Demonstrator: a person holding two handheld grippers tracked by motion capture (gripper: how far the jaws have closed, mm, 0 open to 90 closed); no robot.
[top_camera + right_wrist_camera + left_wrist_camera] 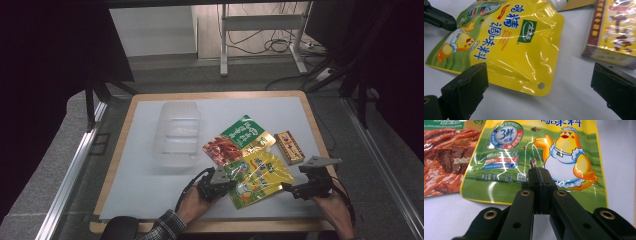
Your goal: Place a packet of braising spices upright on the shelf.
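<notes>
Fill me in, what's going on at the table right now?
A person works two handheld grippers around a yellow pouch with a cartoon chicken, lying flat on the white table. The left gripper has its jaws closed at the pouch's bottom edge; whether they pinch it cannot be told. The right gripper waits with jaws wide open beside the pouch's other end, holding nothing. A red and green packet, a small box and a clear plastic container lie nearby.

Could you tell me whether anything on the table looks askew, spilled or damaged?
Nothing is spilled or torn. The yellow pouch lies askew, its top overlapping the green packet. The left gripper has its jaws shut over the pouch's bottom edge.
</notes>
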